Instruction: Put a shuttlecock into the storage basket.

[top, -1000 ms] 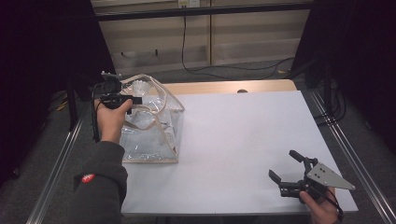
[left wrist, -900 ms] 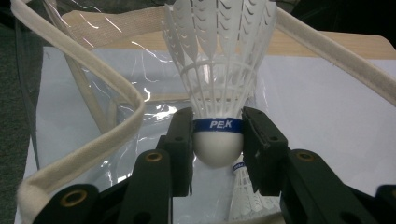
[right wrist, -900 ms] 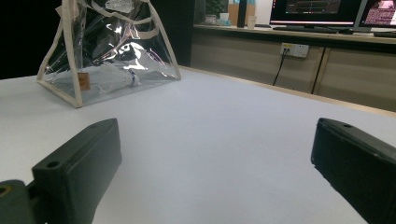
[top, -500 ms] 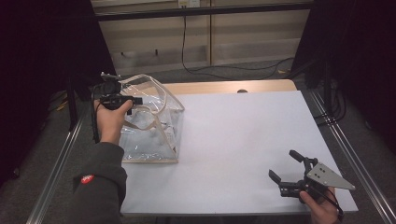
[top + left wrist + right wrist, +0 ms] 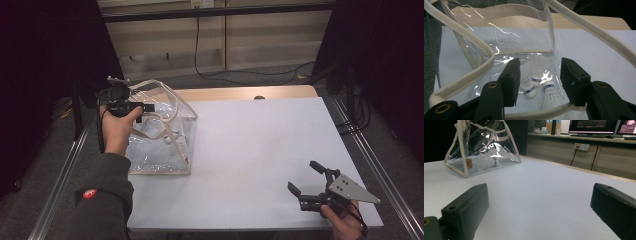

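3 shuttlecocks (image 5: 535,83) already lie inside the clear bag (image 5: 160,132); left gripper (image 5: 540,80) above its mouth, right gripper (image 5: 312,186) well apart, both jaws open, empty.

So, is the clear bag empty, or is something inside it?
Not empty. The clear bag holds three white shuttlecocks on its bottom, seen between the left claw's open jaws.

1 overhead, 2 jaw-mounted; shared bag (image 5: 162,132)

Black cables (image 5: 210,70) trail over the floor beyond the table (image 5: 260,150)
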Action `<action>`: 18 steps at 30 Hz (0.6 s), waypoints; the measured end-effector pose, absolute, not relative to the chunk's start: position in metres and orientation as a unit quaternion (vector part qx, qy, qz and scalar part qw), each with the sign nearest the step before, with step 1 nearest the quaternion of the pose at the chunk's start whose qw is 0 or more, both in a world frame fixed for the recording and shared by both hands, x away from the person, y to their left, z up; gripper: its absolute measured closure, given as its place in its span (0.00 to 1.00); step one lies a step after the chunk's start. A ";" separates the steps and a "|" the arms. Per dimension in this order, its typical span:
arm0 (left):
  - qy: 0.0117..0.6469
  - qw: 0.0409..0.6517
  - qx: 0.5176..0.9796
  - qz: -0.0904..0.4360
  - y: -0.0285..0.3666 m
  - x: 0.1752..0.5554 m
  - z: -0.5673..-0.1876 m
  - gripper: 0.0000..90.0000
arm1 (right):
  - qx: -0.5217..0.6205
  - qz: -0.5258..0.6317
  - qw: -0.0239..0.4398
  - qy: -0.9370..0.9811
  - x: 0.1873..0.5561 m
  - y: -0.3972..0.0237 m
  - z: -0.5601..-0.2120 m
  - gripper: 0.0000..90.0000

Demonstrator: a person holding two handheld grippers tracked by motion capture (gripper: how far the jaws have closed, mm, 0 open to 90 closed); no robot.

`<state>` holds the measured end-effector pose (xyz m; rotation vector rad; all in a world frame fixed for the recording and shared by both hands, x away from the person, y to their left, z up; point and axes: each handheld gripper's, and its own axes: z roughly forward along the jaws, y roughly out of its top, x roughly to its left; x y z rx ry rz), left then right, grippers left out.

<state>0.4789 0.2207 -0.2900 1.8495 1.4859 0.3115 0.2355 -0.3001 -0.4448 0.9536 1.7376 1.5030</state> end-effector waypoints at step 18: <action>0.555 0.376 0.735 0.098 0.218 0.471 -0.281 0.36 | 0.363 0.573 0.321 0.661 0.235 -0.300 -0.445 0.02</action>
